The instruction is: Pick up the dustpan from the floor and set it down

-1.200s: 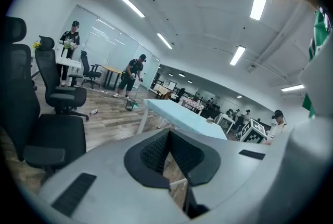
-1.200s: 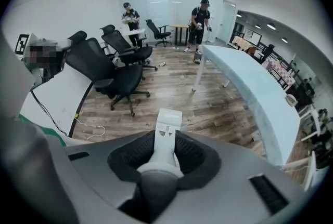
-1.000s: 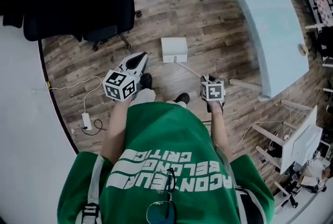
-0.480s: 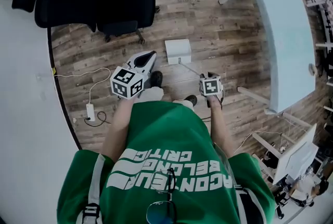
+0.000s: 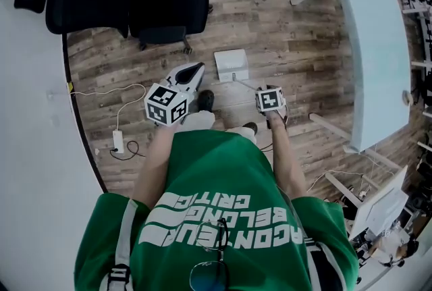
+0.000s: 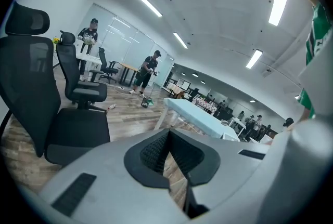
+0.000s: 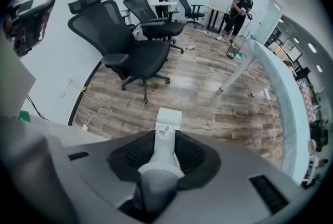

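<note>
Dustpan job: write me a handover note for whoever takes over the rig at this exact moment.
Left hand-held gripper: jaws together, nothing between them, held out in front at the person's left.
Right hand-held gripper: pointing down, shut on the dustpan's long white handle.
Dustpan: pan end is low over the wooden floor, ahead of the person's feet; I cannot tell whether it touches the floor.
Done: the handle is grasped.
Left: make sure that the pan sits on the floor, then open the right jaws and draw back.

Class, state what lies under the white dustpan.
Wooden floor shows all round the dustpan, held by its handle in the right gripper. The patch directly beneath is covered by the pan itself.
</note>
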Tool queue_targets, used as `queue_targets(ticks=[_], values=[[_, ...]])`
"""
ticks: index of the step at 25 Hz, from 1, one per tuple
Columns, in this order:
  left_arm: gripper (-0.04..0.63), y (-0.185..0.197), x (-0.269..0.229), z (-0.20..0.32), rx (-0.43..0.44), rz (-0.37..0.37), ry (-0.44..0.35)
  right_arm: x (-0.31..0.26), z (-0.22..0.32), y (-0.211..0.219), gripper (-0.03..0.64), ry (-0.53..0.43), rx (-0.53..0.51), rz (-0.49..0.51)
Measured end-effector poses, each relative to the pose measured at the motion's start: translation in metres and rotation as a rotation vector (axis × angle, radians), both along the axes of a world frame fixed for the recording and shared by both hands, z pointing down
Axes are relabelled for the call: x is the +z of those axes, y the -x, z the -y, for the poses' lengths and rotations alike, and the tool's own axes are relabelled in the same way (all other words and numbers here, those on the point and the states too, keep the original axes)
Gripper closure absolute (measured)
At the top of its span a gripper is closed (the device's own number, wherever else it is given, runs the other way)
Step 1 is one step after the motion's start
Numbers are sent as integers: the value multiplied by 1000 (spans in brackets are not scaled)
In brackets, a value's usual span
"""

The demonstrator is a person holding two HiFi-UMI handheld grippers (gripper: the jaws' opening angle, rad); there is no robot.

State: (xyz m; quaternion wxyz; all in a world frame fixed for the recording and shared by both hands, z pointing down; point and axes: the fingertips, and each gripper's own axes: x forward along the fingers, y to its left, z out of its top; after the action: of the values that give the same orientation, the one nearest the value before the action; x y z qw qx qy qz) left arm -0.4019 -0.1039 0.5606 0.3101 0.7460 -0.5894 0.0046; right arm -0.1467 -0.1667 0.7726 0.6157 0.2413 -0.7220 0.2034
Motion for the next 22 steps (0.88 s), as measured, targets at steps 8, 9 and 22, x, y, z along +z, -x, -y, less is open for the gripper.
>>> queue_targets(ticks=[8,9,22], values=[[603,24,6,5,-25,-5,16,22,9,16,499,27,-1,-40],[603,26,7,6,-28,-5,19,25,11,19,499,30,-1,-41],[602,36,13,24,-11,-5,35,46,30,38,489,-4,-55,-94]])
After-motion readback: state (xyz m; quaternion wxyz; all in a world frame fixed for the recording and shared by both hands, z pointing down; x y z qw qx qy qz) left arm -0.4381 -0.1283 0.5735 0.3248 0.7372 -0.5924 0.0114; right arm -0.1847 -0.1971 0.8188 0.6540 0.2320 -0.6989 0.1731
